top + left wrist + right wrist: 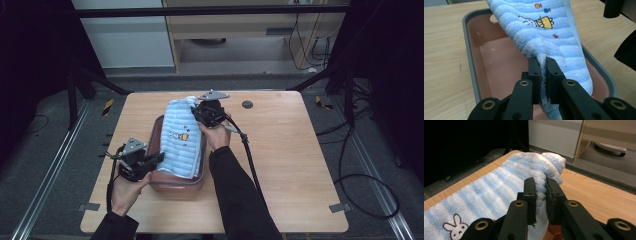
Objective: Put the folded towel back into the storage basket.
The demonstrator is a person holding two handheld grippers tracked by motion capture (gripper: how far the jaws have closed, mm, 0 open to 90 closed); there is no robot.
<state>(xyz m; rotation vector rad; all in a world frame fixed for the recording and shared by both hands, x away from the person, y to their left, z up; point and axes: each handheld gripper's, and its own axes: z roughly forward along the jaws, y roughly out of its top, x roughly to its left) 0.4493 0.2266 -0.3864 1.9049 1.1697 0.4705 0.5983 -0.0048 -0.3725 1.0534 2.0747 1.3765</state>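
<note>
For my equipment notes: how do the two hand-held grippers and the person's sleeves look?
Both the left hand-held gripper and the right hand-held gripper are black, topped by grey three-cornered plates, with brass-ringed pivots. A black cable trails from the right one. The sleeves are dark.

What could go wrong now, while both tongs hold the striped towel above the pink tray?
1. The left tongs pinch only a thin fold at the edge of the blue striped towel, so the cloth may slip out if it is pulled tight.
2. The towel hangs partly over the rim of the pink tray; lowered like this, it may end up draped over the edge.
3. The right tongs grip a bunched corner, which may stay crumpled.
</note>
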